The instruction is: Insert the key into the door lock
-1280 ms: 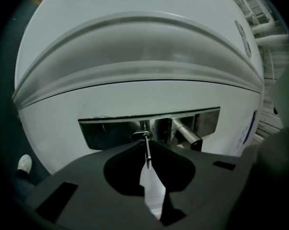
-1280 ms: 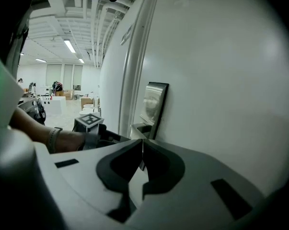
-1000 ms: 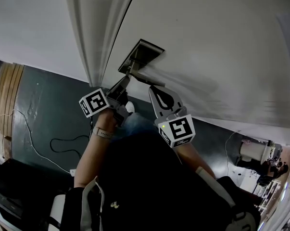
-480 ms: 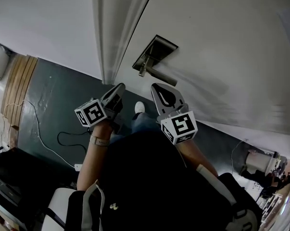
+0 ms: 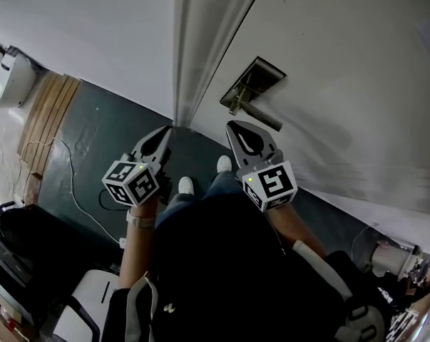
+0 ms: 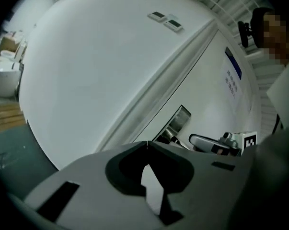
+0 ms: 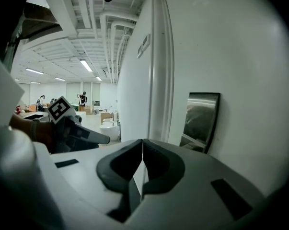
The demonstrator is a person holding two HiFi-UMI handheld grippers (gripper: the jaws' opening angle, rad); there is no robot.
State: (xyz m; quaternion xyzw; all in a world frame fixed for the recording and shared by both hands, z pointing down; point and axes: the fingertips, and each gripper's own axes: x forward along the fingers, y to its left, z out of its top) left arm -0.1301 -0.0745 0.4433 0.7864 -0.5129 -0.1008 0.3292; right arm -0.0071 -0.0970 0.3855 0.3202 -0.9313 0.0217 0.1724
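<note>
A metal lock plate (image 5: 256,84) with a lever handle (image 5: 262,117) sits on the white door (image 5: 343,70). A short metal stub (image 5: 235,106) sticks out at the plate's lower end; I cannot tell whether it is the key. My left gripper (image 5: 169,128) is shut and empty, below and left of the plate, clear of the door. My right gripper (image 5: 231,124) is shut and empty just below the handle. The left gripper view has its shut jaws (image 6: 147,143) under the plate (image 6: 177,122). In the right gripper view the shut tips (image 7: 143,140) lie left of the plate (image 7: 202,119).
The white door frame (image 5: 193,63) runs down between the wall and the door. On the dark floor lie a white cable (image 5: 73,187) and wooden boards (image 5: 49,120); a white toilet (image 5: 11,77) stands at far left. The person's shoes (image 5: 186,185) are below the grippers.
The left gripper has drawn back from the lock plate, down and to the left. The right gripper stays below the handle. The head view has shifted, so the door sits further right.
</note>
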